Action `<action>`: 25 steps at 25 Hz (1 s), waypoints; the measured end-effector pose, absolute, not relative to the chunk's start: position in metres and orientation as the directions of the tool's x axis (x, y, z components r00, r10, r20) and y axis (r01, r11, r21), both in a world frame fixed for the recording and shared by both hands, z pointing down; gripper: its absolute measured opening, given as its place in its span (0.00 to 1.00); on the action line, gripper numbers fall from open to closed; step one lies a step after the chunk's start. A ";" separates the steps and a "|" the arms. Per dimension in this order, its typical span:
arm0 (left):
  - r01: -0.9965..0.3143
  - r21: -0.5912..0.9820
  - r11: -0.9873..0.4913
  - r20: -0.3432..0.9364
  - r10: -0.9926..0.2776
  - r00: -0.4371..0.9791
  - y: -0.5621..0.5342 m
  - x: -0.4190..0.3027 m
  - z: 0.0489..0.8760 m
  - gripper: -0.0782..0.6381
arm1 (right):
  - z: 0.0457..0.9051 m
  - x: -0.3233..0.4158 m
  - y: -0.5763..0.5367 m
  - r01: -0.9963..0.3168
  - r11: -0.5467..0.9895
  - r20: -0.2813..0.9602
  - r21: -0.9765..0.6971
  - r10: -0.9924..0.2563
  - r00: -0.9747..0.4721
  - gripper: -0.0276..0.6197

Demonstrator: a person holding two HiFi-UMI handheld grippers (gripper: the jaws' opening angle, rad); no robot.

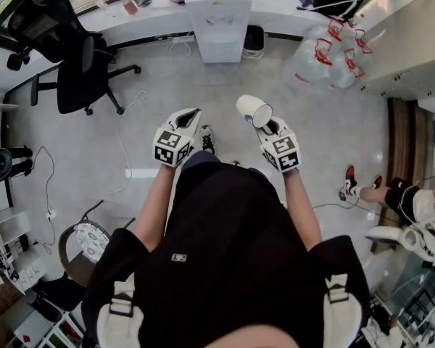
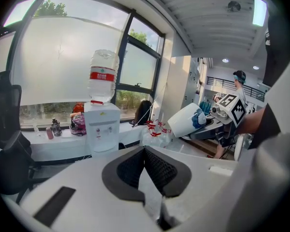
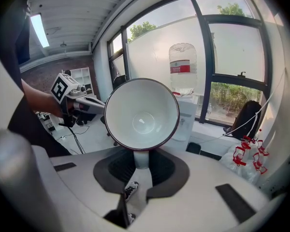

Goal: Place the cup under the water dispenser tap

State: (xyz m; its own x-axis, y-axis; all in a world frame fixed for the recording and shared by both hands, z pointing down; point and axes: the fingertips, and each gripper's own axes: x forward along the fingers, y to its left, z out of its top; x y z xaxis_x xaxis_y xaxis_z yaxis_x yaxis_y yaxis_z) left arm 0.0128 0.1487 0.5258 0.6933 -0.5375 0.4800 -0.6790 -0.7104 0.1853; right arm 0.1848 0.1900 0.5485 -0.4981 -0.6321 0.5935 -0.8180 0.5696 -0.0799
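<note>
pinching the white cup by its handle, the right gripper holds it in the air above the grey floor, with a pad closed on either side of the handle. the cup lies tipped on its side. its dark-rimmed mouth is turned back toward the gripper, so the bare white inside shows. in the head view the cup sits just ahead of the right gripper. it is well apart from the white water dispenser, which stands against the window counter at the far side of the room. a clear water bottle with a red label stands upside down on top of the dispenser. the left gripper has its jaws pressed together with nothing between them. in the head view the left gripper is held beside the right one. a black office chair stands to the left of the dispenser. a heap of clear bottles with red handles lies on the floor to its right.
</note>
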 end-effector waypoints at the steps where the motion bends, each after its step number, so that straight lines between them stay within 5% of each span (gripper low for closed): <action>1: -0.678 0.188 -0.711 0.481 -0.535 0.694 0.144 0.012 0.527 0.11 | 0.549 0.184 0.185 -0.818 0.570 0.596 -0.081 -0.631 -0.498 0.11; 25: -0.642 0.228 -0.732 0.488 -0.485 0.726 0.061 -0.015 0.543 0.11 | 0.562 0.152 0.115 -0.840 0.539 0.629 -0.070 -0.629 -0.456 0.11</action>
State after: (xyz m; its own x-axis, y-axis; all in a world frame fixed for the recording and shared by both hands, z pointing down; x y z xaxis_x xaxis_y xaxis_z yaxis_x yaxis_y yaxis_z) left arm -0.0149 0.0611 0.5429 0.7259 -0.4847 0.4880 -0.6420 -0.7321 0.2277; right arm 0.1522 0.1150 0.5619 -0.4564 -0.6293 0.6290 -0.8395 0.5388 -0.0701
